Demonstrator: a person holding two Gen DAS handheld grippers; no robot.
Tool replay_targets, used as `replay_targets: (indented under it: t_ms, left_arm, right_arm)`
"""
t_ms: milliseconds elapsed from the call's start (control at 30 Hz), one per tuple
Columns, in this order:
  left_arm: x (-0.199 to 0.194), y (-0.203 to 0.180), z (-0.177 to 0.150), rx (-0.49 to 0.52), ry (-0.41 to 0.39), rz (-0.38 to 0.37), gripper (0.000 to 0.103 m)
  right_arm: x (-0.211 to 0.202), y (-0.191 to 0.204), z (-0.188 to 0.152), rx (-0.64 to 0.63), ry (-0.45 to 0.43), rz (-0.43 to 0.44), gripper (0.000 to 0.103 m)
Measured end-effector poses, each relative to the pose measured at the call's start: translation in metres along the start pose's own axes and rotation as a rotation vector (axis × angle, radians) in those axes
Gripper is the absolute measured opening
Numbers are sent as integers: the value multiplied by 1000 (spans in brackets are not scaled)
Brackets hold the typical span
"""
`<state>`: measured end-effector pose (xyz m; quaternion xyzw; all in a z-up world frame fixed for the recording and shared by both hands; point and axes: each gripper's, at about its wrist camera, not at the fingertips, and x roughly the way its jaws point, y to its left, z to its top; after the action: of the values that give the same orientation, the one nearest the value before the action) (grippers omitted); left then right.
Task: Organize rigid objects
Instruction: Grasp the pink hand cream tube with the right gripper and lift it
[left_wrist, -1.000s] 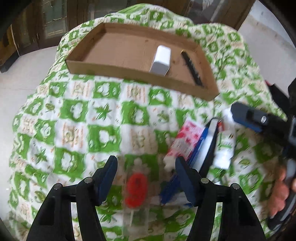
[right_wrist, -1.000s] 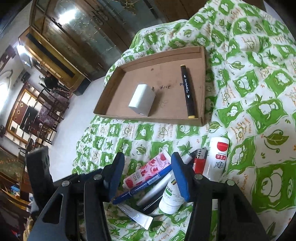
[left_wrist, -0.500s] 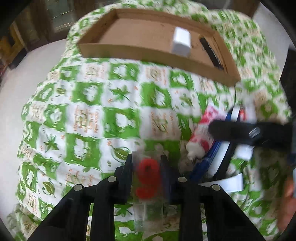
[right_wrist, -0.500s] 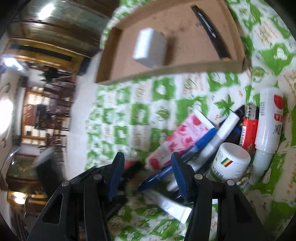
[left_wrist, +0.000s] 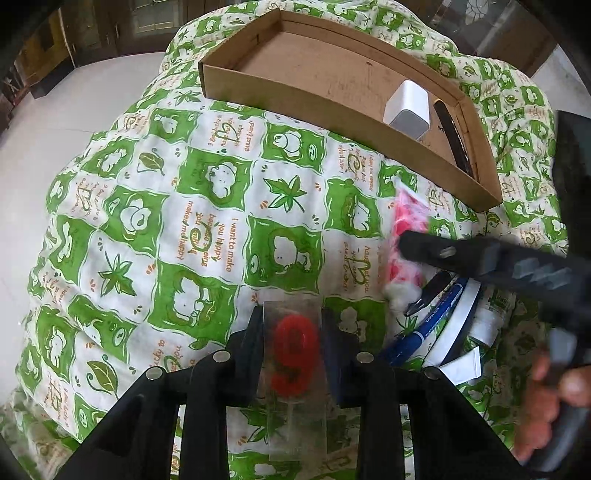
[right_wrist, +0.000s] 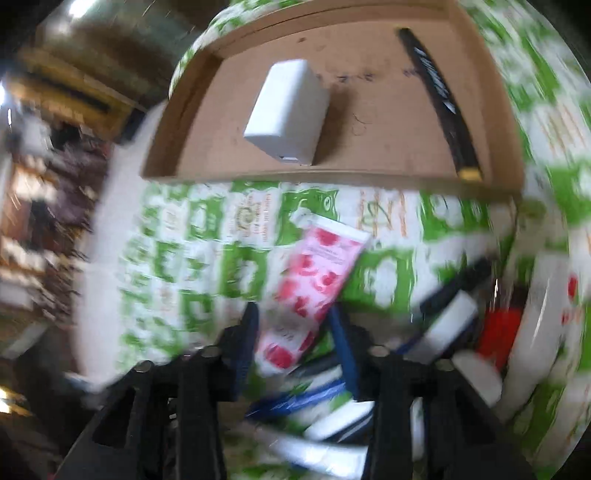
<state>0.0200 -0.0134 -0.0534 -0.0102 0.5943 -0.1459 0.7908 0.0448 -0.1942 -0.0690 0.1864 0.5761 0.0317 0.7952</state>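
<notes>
My left gripper (left_wrist: 291, 325) is shut on a clear packet with a red number 9 candle (left_wrist: 294, 350), held just above the green and white quilt. My right gripper (right_wrist: 293, 321) is open, its fingers either side of the lower end of a pink and white tube (right_wrist: 314, 284); it shows in the left wrist view as a dark finger (left_wrist: 480, 254) over that tube (left_wrist: 408, 221). A cardboard tray (left_wrist: 280, 92) at the back holds a white block (left_wrist: 408, 105) and a black marker (left_wrist: 452, 136).
A pile lies at the right: a blue pen (left_wrist: 432, 325), white tubes, a red lighter (right_wrist: 502, 328) and a white bottle (right_wrist: 543, 310). The quilt (left_wrist: 207, 206) slopes off to bare floor at the left. The right wrist view is blurred.
My left gripper closed on the number 9 candle packet and lifted it slightly. My right gripper moved down and forward so the pink tube now lies between its open fingers.
</notes>
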Motion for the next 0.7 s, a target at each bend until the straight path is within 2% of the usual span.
replay_targets:
  t_ms: [133,167,200,300,400,467,500,600,700]
  left_arm:
    - [-9,6,3,-28,-51,-12,29]
    - [-13,12,6,-50,-71,-18,29]
    - [-16,16,7,-68,-84,-21,29]
    - [-13,24,9,-98,-71,-27,29]
    - [-5,19,9,-68,-20,7,31]
    - [-4,13,11,-51,-15,7,38]
    - [-3,11,12,-47,-15,6,39]
    - [-3,7,13,-54,-17,4,39]
    - [-8,12,7,-57,-19,4,39]
  right_arm:
    - [-1,14,-5,-133,-36,-48,29]
    - [-4,23,-5,-180,-50,-64,25]
    - [-7,28,-6,-215,-58,-74,9]
    - [-11,47,-6,-329,-56,-119,9]
    - [-3,55,-5,-389,-34,-148,10]
    - [1,49,-3,-373,-26,-142,20]
    - [2,44,-2,-348,-20,-113,30]
    - [12,20,5,-225,49,-8,33]
    - [8,4,10,-136,53,80,36]
